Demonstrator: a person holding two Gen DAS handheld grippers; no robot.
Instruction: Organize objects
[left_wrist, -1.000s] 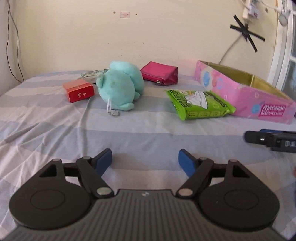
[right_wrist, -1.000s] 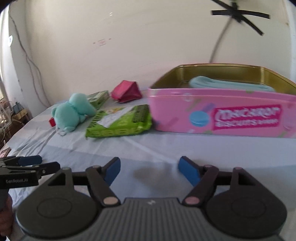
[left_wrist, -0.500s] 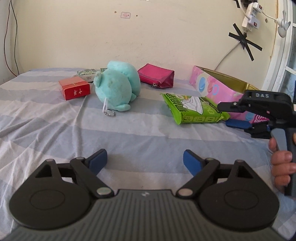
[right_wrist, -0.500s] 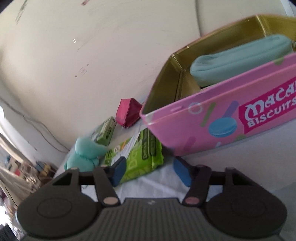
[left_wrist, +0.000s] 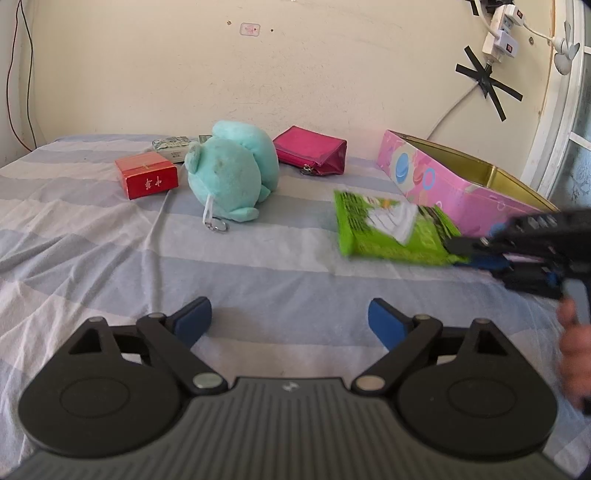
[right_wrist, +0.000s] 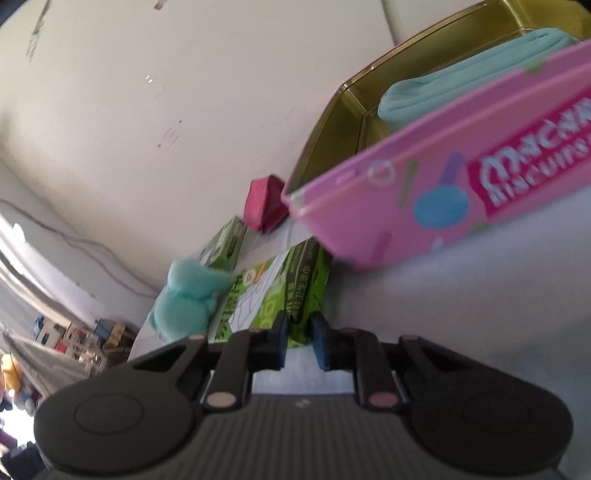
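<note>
A green snack packet (left_wrist: 384, 229) lies on the striped bed beside the pink biscuit tin (left_wrist: 443, 184). My right gripper (right_wrist: 300, 334), rolled sideways, is shut on the packet's (right_wrist: 273, 295) near edge; from the left wrist view this gripper (left_wrist: 458, 251) reaches in from the right, held by a hand. The tin (right_wrist: 424, 206) holds a teal pouch (right_wrist: 461, 92). My left gripper (left_wrist: 290, 321) hovers low over the bed in front, its jaws opening with nothing between them.
A teal plush toy (left_wrist: 232, 177), a red box (left_wrist: 146, 179), a magenta pouch (left_wrist: 310, 149) and a small patterned box (left_wrist: 171, 146) lie farther back near the wall. Bare sheet stretches between my left gripper and these things.
My right gripper rolled, moved in to the green packet and closed on its edge; the packet now looks blurred and shifted. My left gripper's jaws spread wider and stayed in place.
</note>
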